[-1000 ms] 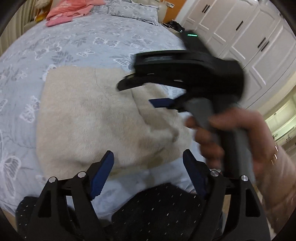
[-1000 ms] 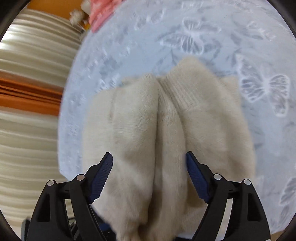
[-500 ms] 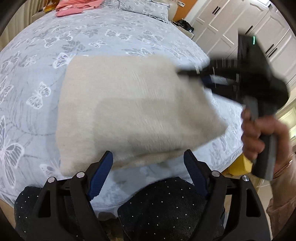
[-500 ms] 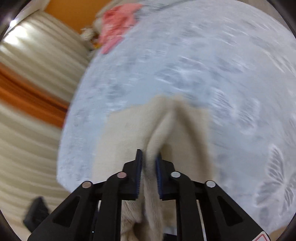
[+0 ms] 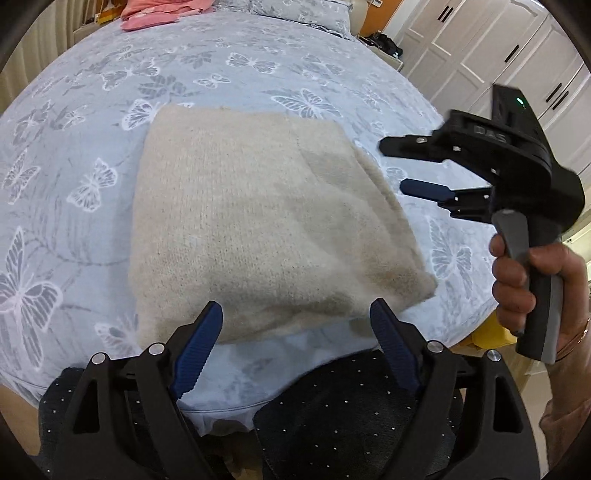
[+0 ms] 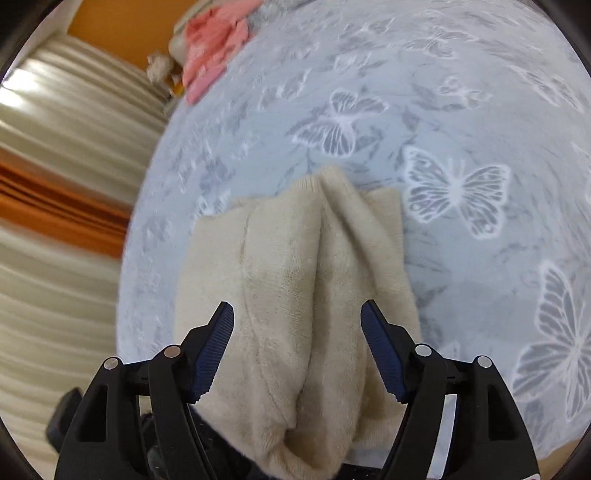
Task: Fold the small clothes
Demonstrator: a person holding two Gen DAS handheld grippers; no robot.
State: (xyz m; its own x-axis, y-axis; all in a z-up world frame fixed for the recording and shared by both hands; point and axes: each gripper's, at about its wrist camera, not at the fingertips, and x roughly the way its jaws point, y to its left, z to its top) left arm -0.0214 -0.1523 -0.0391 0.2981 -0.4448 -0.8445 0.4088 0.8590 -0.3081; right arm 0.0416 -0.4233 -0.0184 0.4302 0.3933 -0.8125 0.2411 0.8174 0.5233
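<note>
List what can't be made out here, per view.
- Left wrist view: near edge of the sweater sits behind the left gripper; garment type not certain.
- Left wrist view: pink clothes cut off by the top edge.
- Right wrist view: the sweater's near end runs under the right gripper and off the bottom edge.
- Right wrist view: small thing by the curtain is blurred.
</note>
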